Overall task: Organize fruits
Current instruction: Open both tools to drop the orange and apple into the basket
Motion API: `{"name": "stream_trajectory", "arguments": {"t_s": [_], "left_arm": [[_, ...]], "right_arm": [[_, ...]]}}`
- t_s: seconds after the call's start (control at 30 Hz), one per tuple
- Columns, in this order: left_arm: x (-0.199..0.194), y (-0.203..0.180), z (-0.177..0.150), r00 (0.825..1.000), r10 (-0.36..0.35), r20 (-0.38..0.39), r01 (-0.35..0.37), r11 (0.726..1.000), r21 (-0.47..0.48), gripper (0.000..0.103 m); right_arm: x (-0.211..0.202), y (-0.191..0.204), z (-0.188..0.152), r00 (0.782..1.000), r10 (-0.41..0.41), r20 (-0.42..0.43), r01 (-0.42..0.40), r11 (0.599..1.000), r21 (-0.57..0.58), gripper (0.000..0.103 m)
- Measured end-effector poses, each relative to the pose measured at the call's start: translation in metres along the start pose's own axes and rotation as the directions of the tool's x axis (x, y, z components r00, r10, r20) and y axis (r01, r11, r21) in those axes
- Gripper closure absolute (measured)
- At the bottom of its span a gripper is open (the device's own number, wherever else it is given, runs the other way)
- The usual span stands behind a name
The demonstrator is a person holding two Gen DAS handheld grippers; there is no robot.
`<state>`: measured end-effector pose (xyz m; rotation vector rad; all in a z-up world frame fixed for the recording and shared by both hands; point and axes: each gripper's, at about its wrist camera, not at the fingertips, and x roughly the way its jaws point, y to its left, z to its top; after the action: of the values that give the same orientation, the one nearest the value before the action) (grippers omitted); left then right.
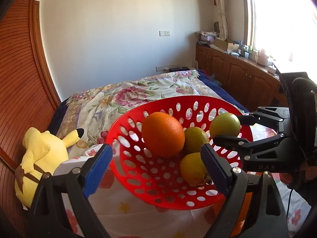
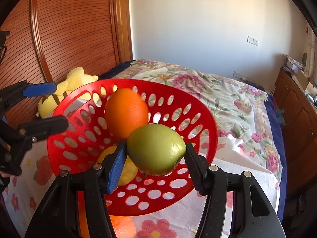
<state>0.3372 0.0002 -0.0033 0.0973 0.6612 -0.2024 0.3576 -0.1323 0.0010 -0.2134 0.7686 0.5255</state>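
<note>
A red perforated basket (image 1: pixel 198 97) (image 2: pixel 138 81) sits on a fruit-print cloth on the bed. In it lie an orange (image 1: pixel 162 134) (image 2: pixel 126 113), a green fruit (image 1: pixel 195 138) and a yellow lemon (image 1: pixel 193 168) (image 2: pixel 129 171). My right gripper (image 1: pixel 227 129) (image 2: pixel 155 146) is shut on a green apple (image 1: pixel 224 125) (image 2: pixel 156 148), held just above the basket's right side. My left gripper (image 1: pixel 155 150) (image 2: pixel 59 106) stands open at the basket's near-left rim, nothing between its blue pads.
A yellow plush toy (image 1: pixel 39 154) (image 2: pixel 77 79) lies left of the basket against the wooden slatted wardrobe (image 1: pixel 17 79). A floral quilt (image 1: pixel 138 91) covers the bed beyond. Wooden cabinets (image 1: pixel 237 71) line the window wall. Something orange (image 2: pixel 122 226) shows under the basket's near edge.
</note>
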Motion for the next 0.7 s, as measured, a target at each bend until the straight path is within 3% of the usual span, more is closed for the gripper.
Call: {"name": "stream_trajectory", "arguments": {"t_s": [0.33, 0.7], "left_arm": [[-0.022, 0.013, -0.027, 0.999, -0.014, 0.049, 0.016, 0.999, -0.042, 0.013], [-0.033, 0.014, -0.046, 0.998, -0.024, 0.052, 0.026, 0.998, -0.051, 0.012]], "right_arm": [[0.001, 0.010, -0.004, 1.000, -0.001, -0.006, 0.001, 1.000, -0.026, 0.043], [0.001, 0.016, -0.005, 1.000, -0.012, -0.005, 0.012, 0.999, -0.035, 0.043]]}}
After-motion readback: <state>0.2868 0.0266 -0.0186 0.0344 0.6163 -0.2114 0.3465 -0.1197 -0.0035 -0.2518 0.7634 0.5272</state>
